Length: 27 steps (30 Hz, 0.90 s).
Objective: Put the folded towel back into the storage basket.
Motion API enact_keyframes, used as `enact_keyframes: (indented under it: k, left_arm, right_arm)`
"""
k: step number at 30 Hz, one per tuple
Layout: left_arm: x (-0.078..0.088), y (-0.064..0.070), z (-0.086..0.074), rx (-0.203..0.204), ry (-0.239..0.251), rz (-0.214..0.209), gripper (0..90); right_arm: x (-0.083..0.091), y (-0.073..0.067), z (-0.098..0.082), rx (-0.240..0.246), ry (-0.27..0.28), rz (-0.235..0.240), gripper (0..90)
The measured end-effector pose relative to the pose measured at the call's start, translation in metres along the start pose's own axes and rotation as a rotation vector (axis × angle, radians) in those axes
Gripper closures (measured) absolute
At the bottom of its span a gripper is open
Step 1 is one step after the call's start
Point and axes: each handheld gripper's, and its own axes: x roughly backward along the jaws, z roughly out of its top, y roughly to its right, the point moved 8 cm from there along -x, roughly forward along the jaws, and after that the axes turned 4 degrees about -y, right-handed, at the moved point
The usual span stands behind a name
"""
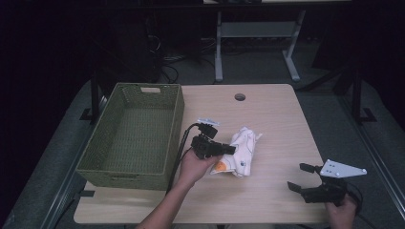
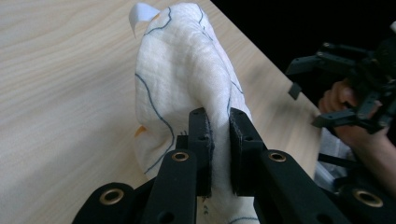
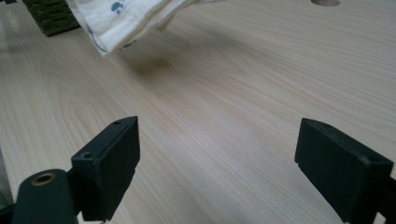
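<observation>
From the high view, the left tool (image 1: 229, 149) pinches a white cloth (image 1: 242, 151) at the table's (image 1: 272, 119) centre, a green basket (image 1: 138, 138) at nine o'clock; the right tool (image 1: 302, 177) sits at four o'clock, spread. In the left gripper view, pads clamp a fold of cloth (image 2: 187, 74). In the right gripper view, the cloth (image 3: 121, 18) hangs at eleven o'clock, jaws wide apart.

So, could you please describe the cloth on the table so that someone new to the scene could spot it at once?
Start at the light wooden table and find the green woven basket on its left side. Just right of the basket, near the table's middle, is the cloth, pinched by the left hand-held gripper. It is the one soft thing there: crumpled white fabric with thin dark lines and small orange patches.
</observation>
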Motion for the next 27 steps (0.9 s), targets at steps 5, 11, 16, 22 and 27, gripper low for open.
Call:
enact_keyframes:
  k: [5, 11, 16, 22, 27]
  left_arm:
    - [0.013, 0.002, 0.002, 0.029, -0.006, -0.052, 81.3]
    - [0.031, 0.002, 0.002, 0.082, 0.004, -0.132, 81.5]
    - [0.040, 0.002, 0.000, 0.087, 0.001, -0.149, 81.5]
    - [0.051, 0.003, 0.001, 0.091, 0.002, -0.163, 81.5]
    - [0.066, 0.003, 0.002, 0.103, 0.015, -0.188, 81.4]
  right_arm:
    - [0.001, 0.002, 0.000, -0.004, 0.005, -0.003, 13.5]
    - [-0.001, 0.002, -0.001, -0.004, -0.005, -0.004, 13.5]
    - [0.000, 0.002, -0.001, -0.003, -0.001, -0.007, 13.5]
    - [-0.001, 0.003, -0.002, -0.011, -0.007, -0.005, 13.5]
    - [0.000, 0.004, -0.002, -0.014, -0.002, -0.008, 13.5]
